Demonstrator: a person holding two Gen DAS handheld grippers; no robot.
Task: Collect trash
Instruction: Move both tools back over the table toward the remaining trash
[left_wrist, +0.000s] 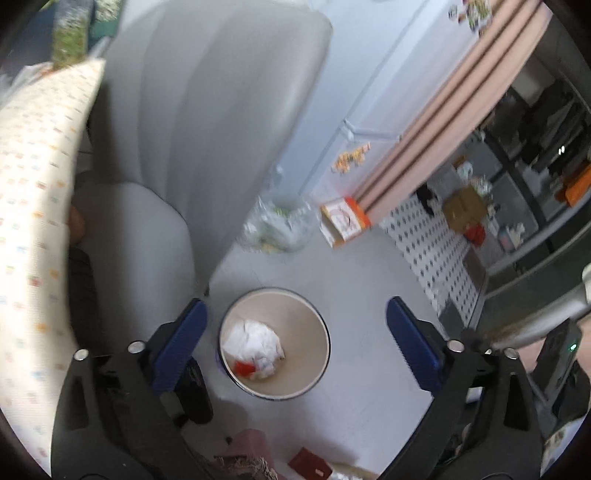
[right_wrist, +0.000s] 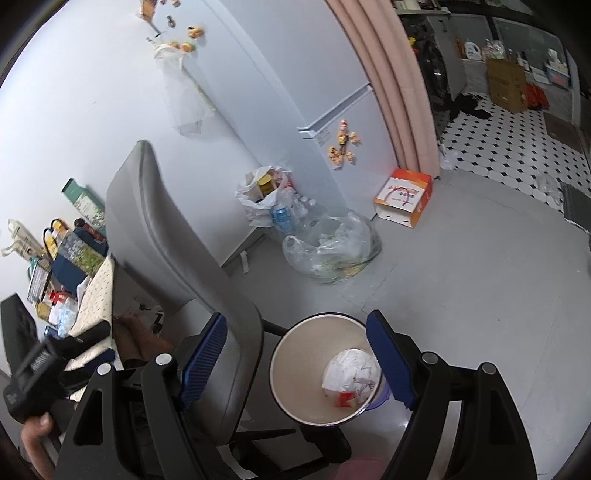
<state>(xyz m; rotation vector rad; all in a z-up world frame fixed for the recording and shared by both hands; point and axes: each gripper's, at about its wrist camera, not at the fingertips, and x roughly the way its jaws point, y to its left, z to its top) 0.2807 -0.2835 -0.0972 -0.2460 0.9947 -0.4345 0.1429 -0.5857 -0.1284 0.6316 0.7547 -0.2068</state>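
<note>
A round cream-lined waste bin (left_wrist: 314, 325) stands on the grey floor and holds crumpled white paper trash (left_wrist: 255, 347) with a red scrap. My left gripper (left_wrist: 295, 343) is open and empty, hovering above the bin with the blue fingers (left_wrist: 181, 350) on either side of it. In the right wrist view the same bin (right_wrist: 295, 362) with the paper trash (right_wrist: 351, 376) sits below my right gripper (right_wrist: 299, 362), which is open and empty above it. The left gripper's body (right_wrist: 40, 373) shows at that view's lower left.
A grey office chair (right_wrist: 177, 258) stands close left of the bin. A clear plastic bag of trash (right_wrist: 332, 251), a white bag of bottles (right_wrist: 266, 195) and an orange-white box (right_wrist: 404, 199) lie by the white fridge (right_wrist: 325, 92). A cluttered table (left_wrist: 33, 221) is left.
</note>
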